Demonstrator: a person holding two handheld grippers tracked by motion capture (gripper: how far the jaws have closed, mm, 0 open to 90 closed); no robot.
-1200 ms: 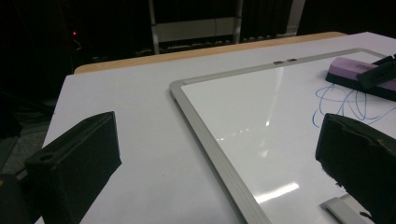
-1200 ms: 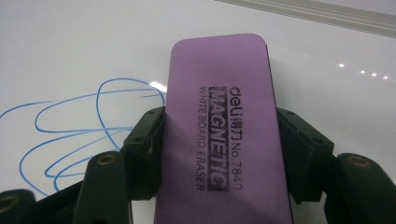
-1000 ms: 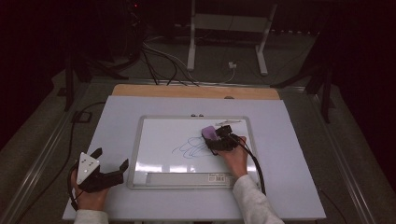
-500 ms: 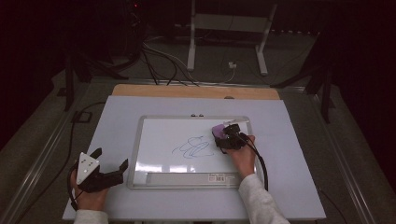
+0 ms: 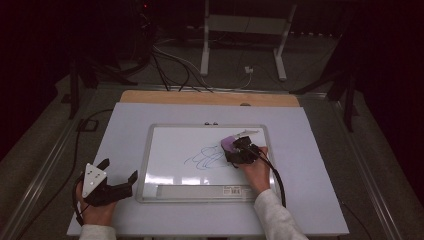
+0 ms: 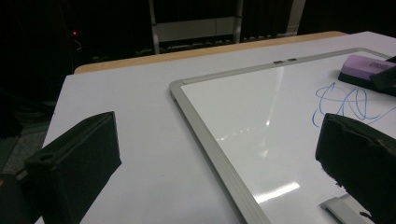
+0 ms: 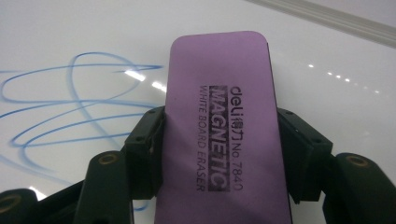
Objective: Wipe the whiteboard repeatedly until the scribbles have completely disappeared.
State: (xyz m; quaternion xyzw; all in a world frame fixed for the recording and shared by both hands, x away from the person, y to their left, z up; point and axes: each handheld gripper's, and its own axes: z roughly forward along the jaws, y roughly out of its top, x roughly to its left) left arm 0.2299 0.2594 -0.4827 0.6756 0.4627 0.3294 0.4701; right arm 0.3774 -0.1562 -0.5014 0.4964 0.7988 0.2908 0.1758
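We have slid the purple magnetic whiteboard eraser (image 7: 223,126), pinched flat between the right gripper (image 5: 239,150) jaws, back onto the blue scribble (image 5: 204,157) just beside them, likely wiping, while the left gripper (image 5: 117,176) stays spread, empty.

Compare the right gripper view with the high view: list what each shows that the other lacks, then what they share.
Right gripper view alone: the print on the purple eraser, reading "deli", "MAGNETIC WHITE BOARD ERASER", "No 7840", and the right tool's jaws pressed against the eraser's two long sides.

High view alone: the whole whiteboard on the white table, the left tool open beside the board's left edge, both hands, the label strip along the board's near edge, and the floor stand behind.

Both: the eraser, the right tool gripping it, the blue scribble and the board's surface.
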